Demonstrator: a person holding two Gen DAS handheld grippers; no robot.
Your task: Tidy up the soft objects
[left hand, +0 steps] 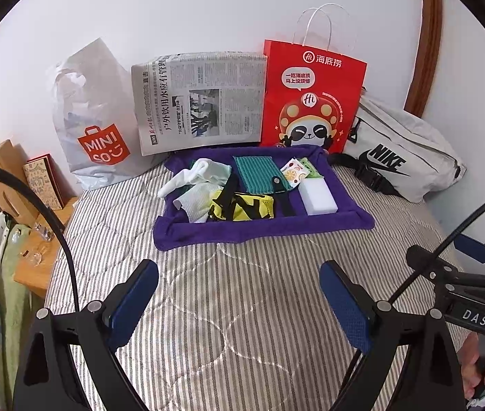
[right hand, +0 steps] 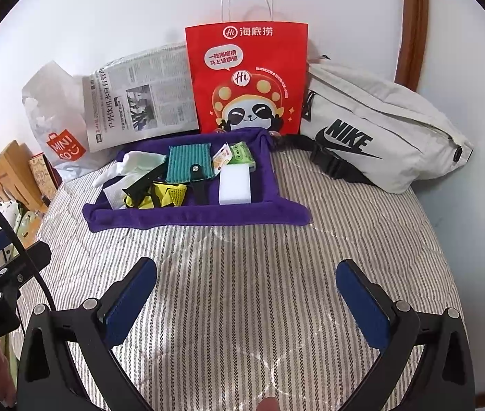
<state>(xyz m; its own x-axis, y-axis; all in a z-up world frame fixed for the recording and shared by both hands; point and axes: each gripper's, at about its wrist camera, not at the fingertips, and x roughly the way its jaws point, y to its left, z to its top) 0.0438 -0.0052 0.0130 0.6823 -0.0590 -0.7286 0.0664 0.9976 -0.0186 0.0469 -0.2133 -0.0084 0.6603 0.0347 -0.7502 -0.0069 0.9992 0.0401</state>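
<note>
A purple cloth tray lies on the striped bed. Inside it are white socks, a pale cloth, a yellow-black pouch, a teal striped cloth, a black strap, small packets and a white sponge block. My left gripper hangs open over the bedding in front of the tray. My right gripper is open too, beside it.
Leaning on the white wall behind the tray are a Miniso plastic bag, a newspaper, a red paper bag and a white Nike waist bag. A wooden bedside stand sits left.
</note>
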